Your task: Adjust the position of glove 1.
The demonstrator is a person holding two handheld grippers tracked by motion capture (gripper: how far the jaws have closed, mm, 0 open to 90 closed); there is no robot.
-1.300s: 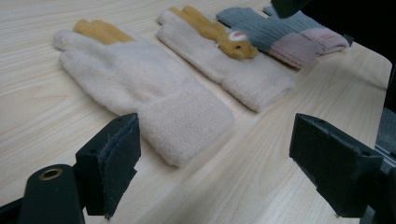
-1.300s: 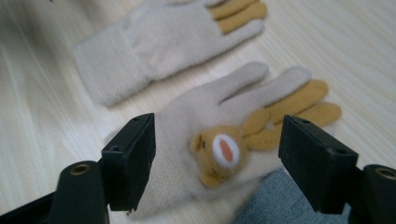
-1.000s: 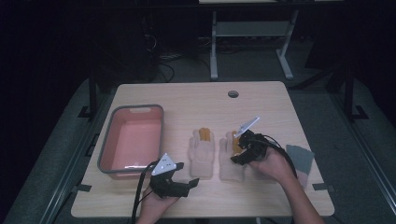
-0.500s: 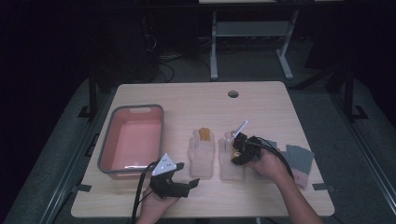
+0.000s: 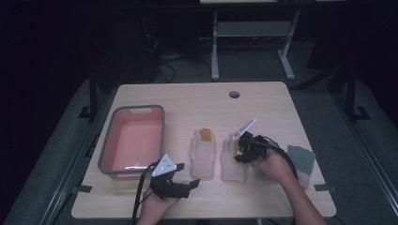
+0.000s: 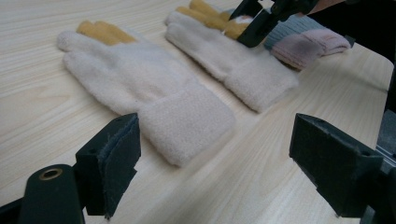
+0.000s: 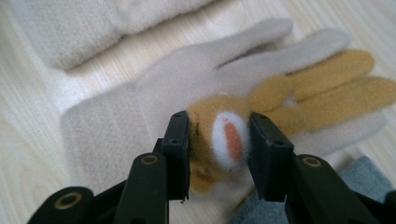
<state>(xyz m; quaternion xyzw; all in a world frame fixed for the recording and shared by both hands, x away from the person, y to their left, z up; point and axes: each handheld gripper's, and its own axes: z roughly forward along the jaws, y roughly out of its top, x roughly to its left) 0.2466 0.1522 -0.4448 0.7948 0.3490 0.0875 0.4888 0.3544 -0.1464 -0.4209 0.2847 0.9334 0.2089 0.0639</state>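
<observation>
My right hand-held gripper (image 7: 218, 144), jaws just closing, pinches the yellow-white toy (image 7: 223, 140) lying on the right glove (image 5: 233, 161), at 3 o'clock of the left glove (image 5: 203, 152). Left hand-held gripper (image 6: 215, 172) wide, nothing in it, at 6 o'clock. Pink bin (image 5: 132, 140) at 9 on the surface (image 5: 197, 98).

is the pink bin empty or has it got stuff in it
Empty: the high view shows the pink bin with a bare floor; both gloves lie outside it.

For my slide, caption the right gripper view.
Right gripper clamps a tan plush patch on a cream glove.
</observation>
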